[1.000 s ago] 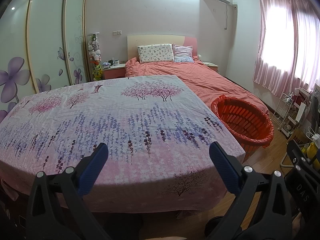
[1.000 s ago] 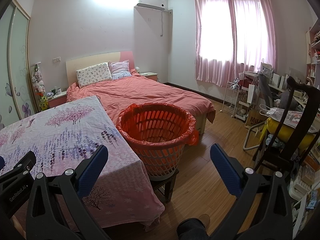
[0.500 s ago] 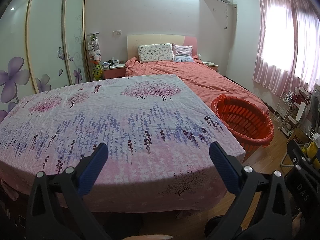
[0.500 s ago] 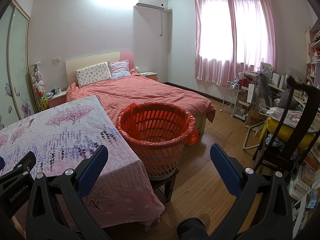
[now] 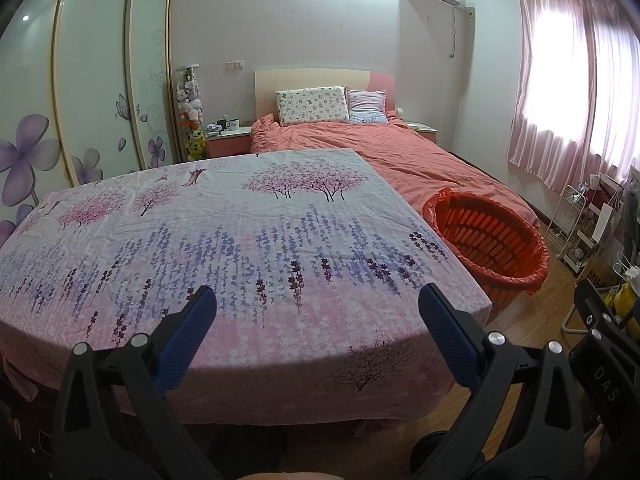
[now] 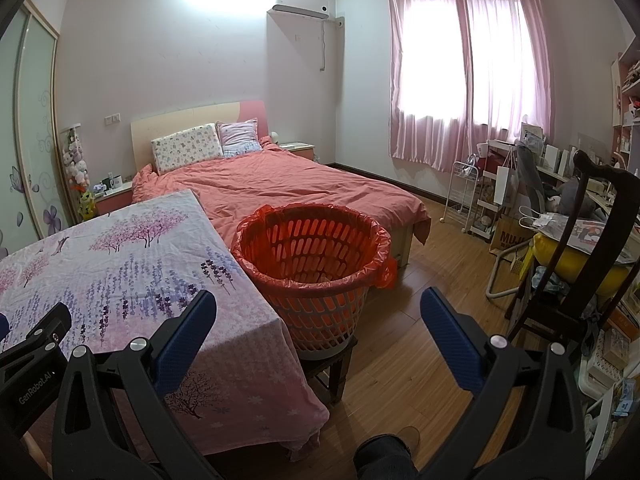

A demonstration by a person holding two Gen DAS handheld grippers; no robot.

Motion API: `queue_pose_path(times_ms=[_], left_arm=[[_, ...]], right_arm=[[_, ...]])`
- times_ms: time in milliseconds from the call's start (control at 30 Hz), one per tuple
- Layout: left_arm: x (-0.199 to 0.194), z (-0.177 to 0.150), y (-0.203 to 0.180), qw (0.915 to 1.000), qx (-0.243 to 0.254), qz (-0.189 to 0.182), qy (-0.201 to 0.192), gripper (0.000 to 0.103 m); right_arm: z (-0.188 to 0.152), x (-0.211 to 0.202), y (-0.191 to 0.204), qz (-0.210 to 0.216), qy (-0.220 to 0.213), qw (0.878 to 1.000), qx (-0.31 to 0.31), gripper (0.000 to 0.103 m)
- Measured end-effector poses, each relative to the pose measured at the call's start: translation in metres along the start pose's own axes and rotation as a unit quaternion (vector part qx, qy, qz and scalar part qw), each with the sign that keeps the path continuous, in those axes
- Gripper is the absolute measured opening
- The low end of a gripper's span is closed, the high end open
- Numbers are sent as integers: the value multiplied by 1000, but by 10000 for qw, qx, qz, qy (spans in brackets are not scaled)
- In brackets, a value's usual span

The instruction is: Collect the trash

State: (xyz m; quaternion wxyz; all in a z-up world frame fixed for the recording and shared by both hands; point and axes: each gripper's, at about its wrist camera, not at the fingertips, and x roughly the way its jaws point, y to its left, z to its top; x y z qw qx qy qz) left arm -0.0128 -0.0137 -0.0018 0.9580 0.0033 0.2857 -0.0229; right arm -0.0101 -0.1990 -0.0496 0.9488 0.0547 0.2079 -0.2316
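An orange slatted basket [image 6: 312, 264] lined with a red bag stands on a low stool at the right end of a table covered by a floral cloth [image 5: 224, 240]. The basket also shows in the left wrist view [image 5: 488, 240]. No trash shows on the cloth. My left gripper [image 5: 316, 312] is open and empty above the table's near edge. My right gripper [image 6: 318, 312] is open and empty, in front of the basket and near the table's right corner. The left gripper's body [image 6: 32, 344] shows at the left of the right wrist view.
A bed with a salmon cover [image 6: 288, 188] lies behind the table and basket. A dark wooden chair [image 6: 580, 248], a cluttered desk and a white wire rack [image 6: 464, 196] stand at the right. Wardrobe doors [image 5: 92, 92] line the left wall. Wood floor [image 6: 420, 320] lies between.
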Motion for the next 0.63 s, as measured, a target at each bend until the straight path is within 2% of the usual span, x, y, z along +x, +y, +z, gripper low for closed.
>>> queue_pose_path(times_ms=[633], left_arm=[[0, -4, 1, 10000, -9, 12, 32, 99]], right_arm=[[0, 0, -1, 3, 9, 10000, 8, 101]])
